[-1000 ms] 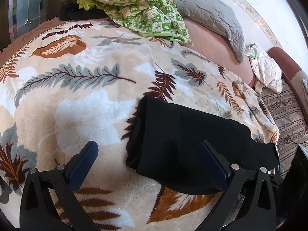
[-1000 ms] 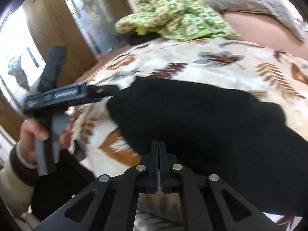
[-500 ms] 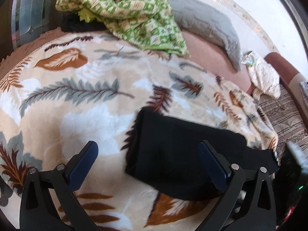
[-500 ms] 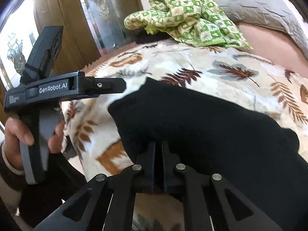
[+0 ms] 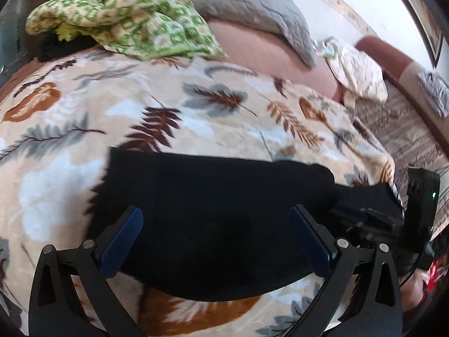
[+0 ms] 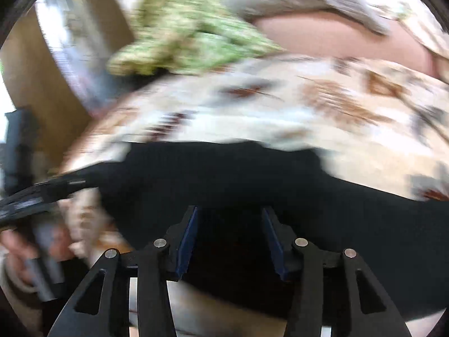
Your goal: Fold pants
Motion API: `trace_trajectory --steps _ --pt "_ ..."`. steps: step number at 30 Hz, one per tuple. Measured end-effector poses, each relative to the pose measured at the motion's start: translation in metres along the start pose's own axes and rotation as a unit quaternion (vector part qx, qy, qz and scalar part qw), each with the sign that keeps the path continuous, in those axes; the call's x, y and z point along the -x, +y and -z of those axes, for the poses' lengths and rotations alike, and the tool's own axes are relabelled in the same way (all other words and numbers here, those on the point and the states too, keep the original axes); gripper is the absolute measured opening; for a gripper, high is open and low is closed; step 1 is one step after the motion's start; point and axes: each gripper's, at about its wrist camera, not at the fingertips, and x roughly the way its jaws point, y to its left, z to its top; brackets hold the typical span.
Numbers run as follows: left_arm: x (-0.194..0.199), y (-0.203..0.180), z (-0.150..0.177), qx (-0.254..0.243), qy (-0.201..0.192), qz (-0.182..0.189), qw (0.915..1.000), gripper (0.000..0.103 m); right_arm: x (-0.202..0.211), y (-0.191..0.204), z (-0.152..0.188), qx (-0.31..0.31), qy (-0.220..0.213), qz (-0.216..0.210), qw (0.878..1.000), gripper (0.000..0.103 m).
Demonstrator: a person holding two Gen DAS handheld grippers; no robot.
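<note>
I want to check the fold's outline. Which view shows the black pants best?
The left wrist view: the pants are fairly sharp, with the far edge and left end visible on the blanket. The right wrist view is motion-blurred; there the pants are a dark mass running off the right side.

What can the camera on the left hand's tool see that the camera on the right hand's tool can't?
Only the left wrist view shows the cream patterned cloth bundle beside the striped brown sofa, and the right tool's black body with a green light. Only the right wrist view shows the person's left hand gripping its tool, and brown wooden panelling. Both show the folded black pants on the leaf-print fleece blanket, the green checked quilt, the grey quilted pillow, and open tongs: left tongs, right tongs.
</note>
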Motion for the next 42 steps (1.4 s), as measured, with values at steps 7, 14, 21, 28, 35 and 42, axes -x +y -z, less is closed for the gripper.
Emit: trace_trajectory --steps 7,14,21,28,35,42 --pt "-0.012 -0.05 0.002 -0.049 0.007 0.04 0.998 0.103 0.072 -0.116 0.032 -0.111 -0.031 0.082 0.99 0.047" --pt "-0.032 -0.116 -0.003 -0.1 0.049 0.122 0.9863 0.103 0.142 -0.182 0.074 -0.228 -0.073 0.107 0.965 0.061" --pt "-0.06 -0.188 -0.011 -0.161 0.086 0.18 0.9665 0.103 0.137 -0.218 0.096 -0.3 -0.079 0.073 0.948 0.061" --pt "-0.109 -0.255 -0.026 -0.199 0.123 0.218 0.9475 0.103 0.131 -0.236 0.099 -0.329 -0.128 0.028 0.935 0.062" --pt "-0.163 -0.317 -0.039 -0.178 0.166 0.26 0.9344 0.103 0.125 -0.23 0.099 -0.315 -0.165 0.022 0.935 0.069" --pt "-0.202 -0.376 -0.025 -0.215 0.213 0.282 0.9103 0.102 0.118 -0.228 0.092 -0.291 -0.183 0.045 0.938 0.065"
